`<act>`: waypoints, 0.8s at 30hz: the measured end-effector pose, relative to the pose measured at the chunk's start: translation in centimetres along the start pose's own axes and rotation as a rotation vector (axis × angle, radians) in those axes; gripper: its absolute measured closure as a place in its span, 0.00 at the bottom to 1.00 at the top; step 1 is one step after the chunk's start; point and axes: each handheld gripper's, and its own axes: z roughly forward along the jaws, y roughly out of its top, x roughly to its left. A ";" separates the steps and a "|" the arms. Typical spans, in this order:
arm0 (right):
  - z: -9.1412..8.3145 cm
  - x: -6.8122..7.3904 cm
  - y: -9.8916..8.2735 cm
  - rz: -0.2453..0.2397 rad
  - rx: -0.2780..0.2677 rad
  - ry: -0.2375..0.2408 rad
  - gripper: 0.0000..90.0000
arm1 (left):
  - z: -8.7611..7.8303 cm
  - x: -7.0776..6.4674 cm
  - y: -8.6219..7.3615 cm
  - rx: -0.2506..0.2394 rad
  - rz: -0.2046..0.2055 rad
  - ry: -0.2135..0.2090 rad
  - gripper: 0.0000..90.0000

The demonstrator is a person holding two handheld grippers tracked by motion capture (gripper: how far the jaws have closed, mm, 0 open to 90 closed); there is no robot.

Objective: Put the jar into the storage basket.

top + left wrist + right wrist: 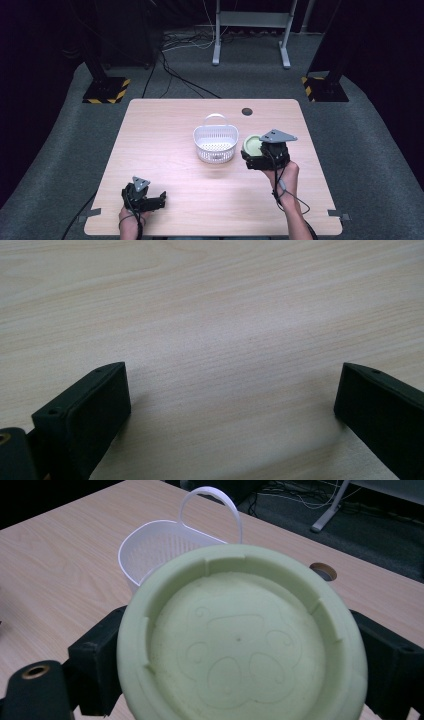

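A pale green round dish point(251, 144) point(240, 640) with a raised rim is held up off the table, its underside with a faint embossed pattern facing the right gripper's camera. My right gripper point(254, 155) point(240, 670) is shut on it, one black jaw on each side. A white perforated basket point(215, 142) point(155, 545) with an upright handle stands mid-table, just left of the dish. My left gripper point(159, 199) point(232, 405) rests low at the table's near left, open, with bare wood between its jaws.
The light wooden table point(170, 125) has a dark cable hole point(246, 111) point(323, 571) near its far edge. Beyond the table stand black posts with yellow-striped bases point(106, 91), floor cables and a grey desk frame point(250, 30).
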 end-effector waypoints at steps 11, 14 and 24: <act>1.6 0.2 1.4 -0.003 -0.006 0.020 0.12 | 0.0 0.0 0.0 -0.001 -0.001 0.000 0.01; 1.9 0.3 1.8 -0.006 -0.005 0.022 0.12 | 0.0 0.0 0.0 0.000 -0.001 0.001 0.01; 3.1 0.6 2.8 -0.004 -0.005 0.036 0.12 | 0.0 0.0 0.0 -0.001 -0.002 0.000 0.01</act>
